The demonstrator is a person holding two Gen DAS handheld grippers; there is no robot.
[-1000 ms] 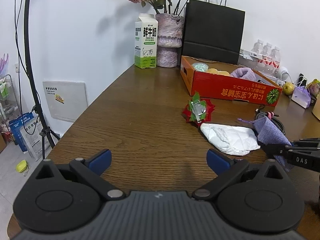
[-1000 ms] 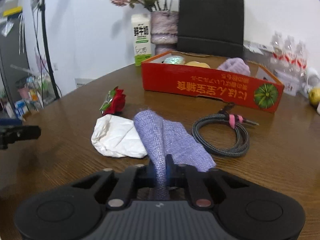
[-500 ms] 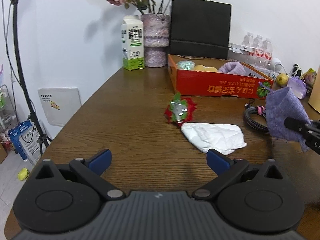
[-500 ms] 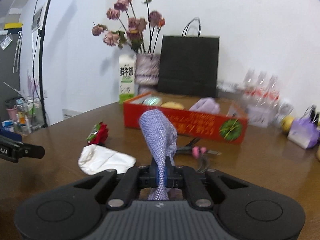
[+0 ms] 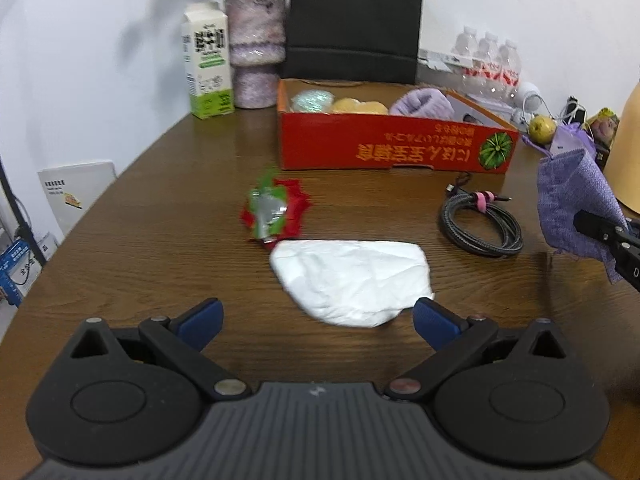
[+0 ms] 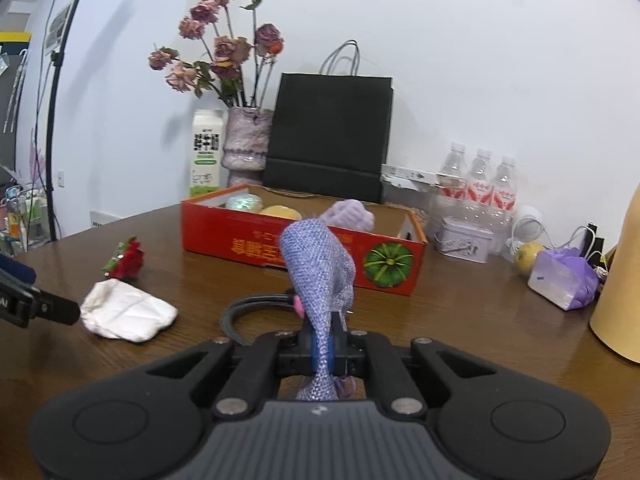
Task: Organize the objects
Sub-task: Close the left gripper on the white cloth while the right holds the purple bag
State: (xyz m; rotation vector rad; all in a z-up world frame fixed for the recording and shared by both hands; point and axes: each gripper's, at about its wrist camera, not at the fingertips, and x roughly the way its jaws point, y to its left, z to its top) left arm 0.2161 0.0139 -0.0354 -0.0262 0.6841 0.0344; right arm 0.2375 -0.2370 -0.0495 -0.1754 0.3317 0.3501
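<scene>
Black gripper (image 5: 316, 316) bodies, blue-padded jaws, silver pivot screws.

glossy wood-grain table (image 5: 160, 240); coarse woven purple cloth pouch (image 6: 320, 264); crinkled white paper bag (image 5: 352, 276); braided cable (image 5: 480, 228)

A milk carton (image 5: 208, 60), vase (image 5: 256, 48) and black bag (image 5: 354, 20) line the wall.

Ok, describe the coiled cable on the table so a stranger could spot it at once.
Find the long red box on the wooden table. In front of its right end lies the coiled cable, a dark braided loop tied with a pink strap, unlike the soft white bag nearby.
</scene>
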